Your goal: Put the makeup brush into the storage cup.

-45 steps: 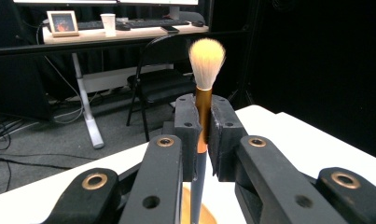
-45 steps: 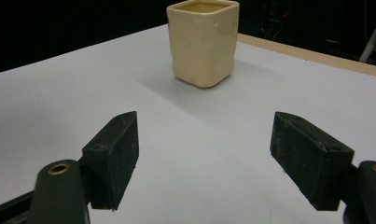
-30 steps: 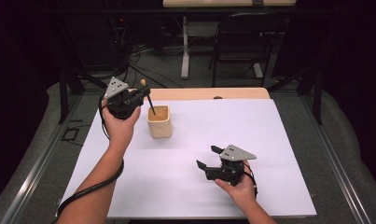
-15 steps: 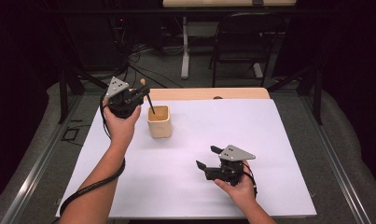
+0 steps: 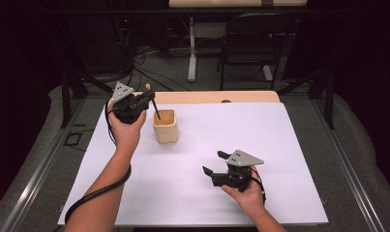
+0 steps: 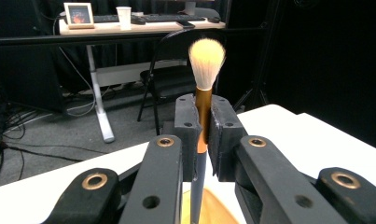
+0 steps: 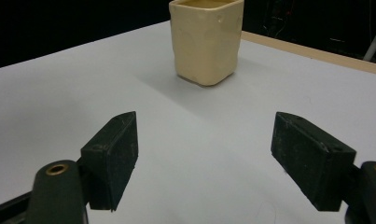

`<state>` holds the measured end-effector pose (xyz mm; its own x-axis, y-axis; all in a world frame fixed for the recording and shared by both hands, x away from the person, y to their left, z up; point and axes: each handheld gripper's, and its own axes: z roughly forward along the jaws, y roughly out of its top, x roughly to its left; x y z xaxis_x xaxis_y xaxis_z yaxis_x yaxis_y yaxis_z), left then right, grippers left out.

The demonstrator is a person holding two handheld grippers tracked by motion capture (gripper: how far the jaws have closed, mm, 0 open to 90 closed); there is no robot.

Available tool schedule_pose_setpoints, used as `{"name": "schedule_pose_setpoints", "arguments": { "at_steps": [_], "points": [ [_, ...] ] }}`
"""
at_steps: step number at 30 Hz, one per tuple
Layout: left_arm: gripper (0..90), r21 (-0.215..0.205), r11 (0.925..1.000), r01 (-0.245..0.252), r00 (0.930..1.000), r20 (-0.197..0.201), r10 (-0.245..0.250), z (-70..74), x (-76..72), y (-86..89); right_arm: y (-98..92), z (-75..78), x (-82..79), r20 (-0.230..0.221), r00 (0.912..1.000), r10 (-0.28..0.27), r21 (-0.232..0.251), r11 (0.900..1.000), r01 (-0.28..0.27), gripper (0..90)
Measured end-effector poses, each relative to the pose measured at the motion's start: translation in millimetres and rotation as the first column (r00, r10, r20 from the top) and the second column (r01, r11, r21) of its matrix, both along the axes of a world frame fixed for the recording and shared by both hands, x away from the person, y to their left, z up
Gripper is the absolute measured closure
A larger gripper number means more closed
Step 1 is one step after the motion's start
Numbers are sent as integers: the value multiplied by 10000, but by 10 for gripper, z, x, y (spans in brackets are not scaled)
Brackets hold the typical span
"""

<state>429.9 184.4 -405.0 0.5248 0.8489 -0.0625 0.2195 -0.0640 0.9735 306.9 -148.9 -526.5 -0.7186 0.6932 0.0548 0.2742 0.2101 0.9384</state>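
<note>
A makeup brush (image 6: 202, 116) with pale bristles, a gold ferrule and a dark handle stands upright in my left gripper (image 6: 203, 123), which is shut on the ferrule. In the high view that left gripper (image 5: 145, 99) hovers at the back left, and the brush handle (image 5: 155, 109) slants down into the cream square cup (image 5: 165, 125). My right gripper (image 5: 216, 163) rests low on the white sheet at the front right, open with nothing between its jaws. From the right gripper (image 7: 204, 154) the cup (image 7: 206, 39) stands ahead on the sheet.
A white sheet (image 5: 279, 145) covers the wooden table (image 5: 217, 96). Beyond the table stand a black folding chair (image 5: 253, 43) and a desk leg (image 5: 191, 48). A far desk (image 6: 129, 25) carries a picture frame and a paper cup.
</note>
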Motion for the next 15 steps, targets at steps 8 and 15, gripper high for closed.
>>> {"name": "schedule_pose_setpoints", "arguments": {
  "at_steps": [8,15],
  "points": [
    [830,59,10000,30,10000,-83,-29,-54,15,-12,9,-3,5,-10,10000,48,23,10000,-48,229],
    [830,83,10000,-26,9999,-126,27,-93,21,-15,7,-4,9,-10,10000,48,48,10000,-48,230]
  ]
}}
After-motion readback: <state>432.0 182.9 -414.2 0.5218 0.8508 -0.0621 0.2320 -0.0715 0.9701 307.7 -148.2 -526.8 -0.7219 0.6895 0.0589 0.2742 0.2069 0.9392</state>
